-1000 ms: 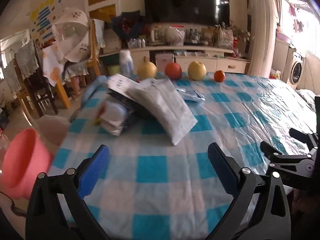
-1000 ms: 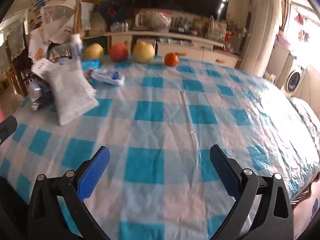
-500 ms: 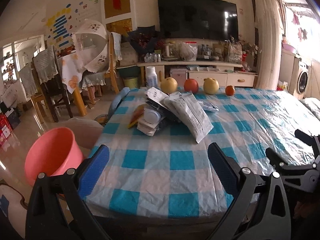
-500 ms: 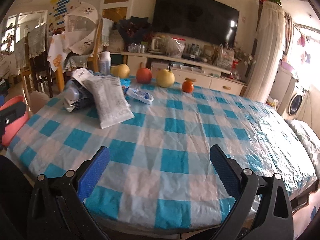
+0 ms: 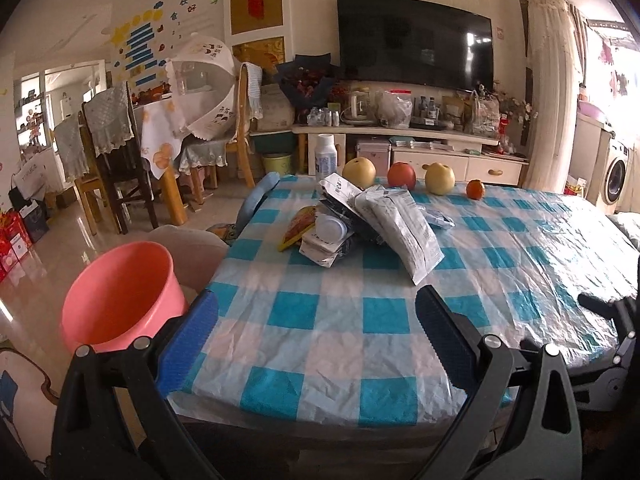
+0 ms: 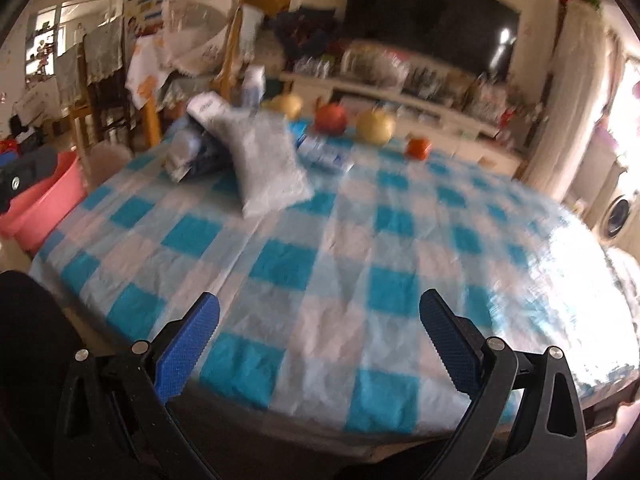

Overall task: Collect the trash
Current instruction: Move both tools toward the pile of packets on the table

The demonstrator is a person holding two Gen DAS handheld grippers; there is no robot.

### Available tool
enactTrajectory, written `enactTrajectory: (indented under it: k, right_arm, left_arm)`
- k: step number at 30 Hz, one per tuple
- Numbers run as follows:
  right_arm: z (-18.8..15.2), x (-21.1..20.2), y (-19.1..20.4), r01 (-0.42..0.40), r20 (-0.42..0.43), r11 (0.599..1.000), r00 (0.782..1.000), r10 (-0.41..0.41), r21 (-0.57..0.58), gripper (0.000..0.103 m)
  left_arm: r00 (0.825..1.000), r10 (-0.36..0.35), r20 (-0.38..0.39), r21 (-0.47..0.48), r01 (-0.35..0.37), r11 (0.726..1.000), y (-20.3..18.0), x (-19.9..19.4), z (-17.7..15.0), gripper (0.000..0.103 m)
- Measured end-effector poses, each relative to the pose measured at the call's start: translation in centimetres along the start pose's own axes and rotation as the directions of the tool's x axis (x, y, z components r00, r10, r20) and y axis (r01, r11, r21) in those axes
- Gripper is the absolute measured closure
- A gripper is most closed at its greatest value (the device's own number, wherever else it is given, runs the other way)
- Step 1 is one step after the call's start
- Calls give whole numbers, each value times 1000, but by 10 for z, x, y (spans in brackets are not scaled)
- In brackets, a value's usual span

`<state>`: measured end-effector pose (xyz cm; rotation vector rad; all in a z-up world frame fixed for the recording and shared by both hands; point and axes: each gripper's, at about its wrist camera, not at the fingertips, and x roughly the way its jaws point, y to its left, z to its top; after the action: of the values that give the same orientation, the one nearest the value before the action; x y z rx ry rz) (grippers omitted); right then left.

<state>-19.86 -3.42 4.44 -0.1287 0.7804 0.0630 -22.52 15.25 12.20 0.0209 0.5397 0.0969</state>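
A pile of trash lies at the far left of the checked table (image 5: 340,320): a grey-white packet (image 5: 404,224), a yellow wrapper (image 5: 298,228), a white lidded cup (image 5: 330,228) and a blue-white wrapper (image 5: 438,216). The blurred right wrist view shows the grey-white packet (image 6: 268,164) too. A pink bucket (image 5: 120,292) stands on the floor left of the table; it also shows in the right wrist view (image 6: 44,204). My left gripper (image 5: 316,320) is open and empty, back from the table's near edge. My right gripper (image 6: 318,320) is open and empty over the near edge.
Fruit stands in a row at the table's far edge: a pear (image 5: 359,172), an apple (image 5: 401,175), another pear (image 5: 439,178), a tangerine (image 5: 475,189). A white bottle (image 5: 327,158) is beside them. Chairs (image 5: 116,168) and a TV cabinet (image 5: 420,148) stand behind.
Both grippers have pulled back from over the table to its near edge. The pink bucket and the table's front edge have come into view. Both stay open.
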Motion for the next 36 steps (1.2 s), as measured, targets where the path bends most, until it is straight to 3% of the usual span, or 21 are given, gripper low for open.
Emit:
enactTrajectory:
  k: [2, 6, 9, 12, 15, 18, 21, 30, 36]
  right_arm:
    - [-3, 5, 3, -78, -51, 997, 996, 78, 5, 5]
    - [-6, 3, 17, -100, -78, 995, 992, 98, -16, 5]
    - [-5, -3, 21, -95, -35, 995, 995, 93, -44, 5]
    - [-5, -10, 25, 2, 38, 995, 999, 2, -100, 5]
    - [-2, -14, 18, -31, 86, 995, 996, 40, -96, 5]
    - [0, -13, 14, -116, 97, 989, 987, 125, -89, 5]
    - [-2, -10, 18, -128, 117, 984, 983, 143, -126, 5]
    - [0, 8, 12, -144, 76, 983, 985, 153, -114, 5]
    - [6, 19, 2, -104, 86, 992, 990, 110, -76, 5]
  left_arm:
    - [1000, -3, 0, -11, 3, 1000, 2, 2, -2, 4]
    - [1000, -3, -11, -37, 3, 999, 4, 9, -6, 4]
    - [1000, 10, 3, -30, -9, 999, 2, 11, -8, 4]
    - [1000, 25, 10, -13, -25, 1000, 1, 14, -9, 4]
    - [999, 33, 16, -5, -33, 999, 0, 18, -8, 4]
    - [999, 31, 8, 12, -31, 999, -2, 22, -9, 4]
    - [1000, 6, -12, 17, -6, 1000, -3, 29, -10, 4]
    - [996, -35, -88, 12, 37, 999, -3, 58, -16, 4]
    - [995, -68, -72, 29, 70, 997, -3, 72, -13, 4]
